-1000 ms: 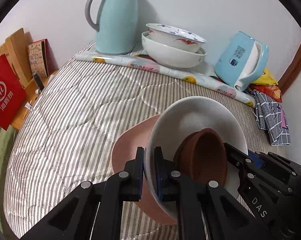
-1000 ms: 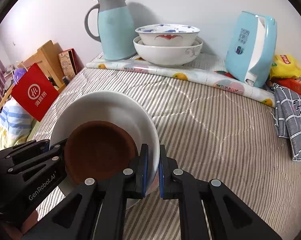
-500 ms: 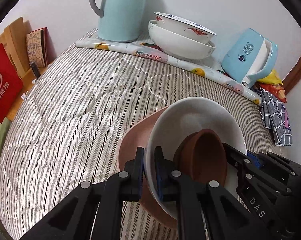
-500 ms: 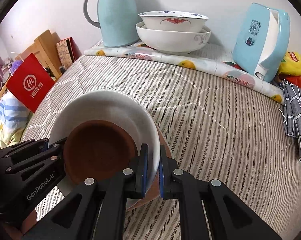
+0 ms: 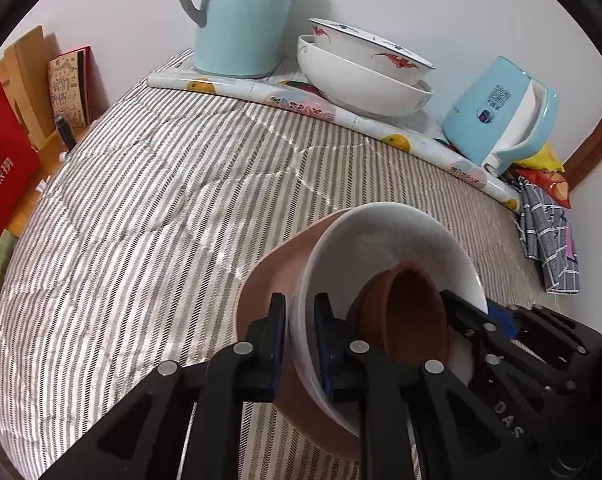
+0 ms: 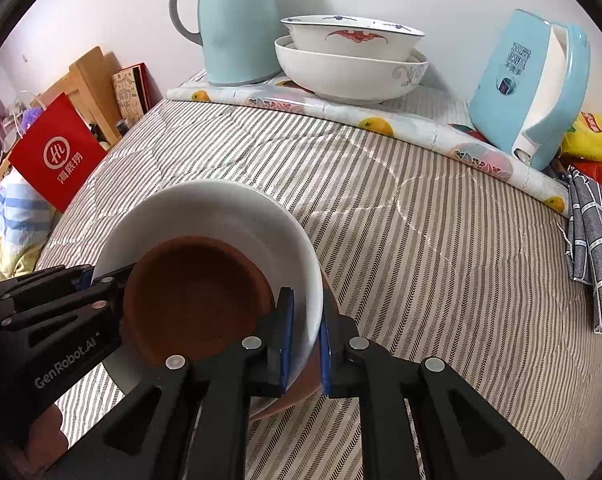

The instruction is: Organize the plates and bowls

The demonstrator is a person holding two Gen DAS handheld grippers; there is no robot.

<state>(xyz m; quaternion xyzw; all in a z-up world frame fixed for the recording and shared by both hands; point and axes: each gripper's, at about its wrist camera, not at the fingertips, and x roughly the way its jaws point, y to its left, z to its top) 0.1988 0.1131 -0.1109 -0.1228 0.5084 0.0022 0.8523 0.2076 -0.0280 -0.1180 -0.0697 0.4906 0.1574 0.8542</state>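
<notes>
Between both grippers, white ceramic bowl (image 5: 385,248) holding brown clay dish (image 6: 197,296), over pink plate (image 5: 269,280): left gripper (image 5: 299,336) just loosened, right gripper (image 6: 303,332) clamps rim. Release evenly.

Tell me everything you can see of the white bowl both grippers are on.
The white bowl is glossy, plain, ceramic-looking, round and deep. It sits nested in a pink dish on the striped quilt, tilted in the left view. A brown bowl rests inside. The left gripper and right gripper straddle opposite rims; the left jaws have just been opening.
</notes>
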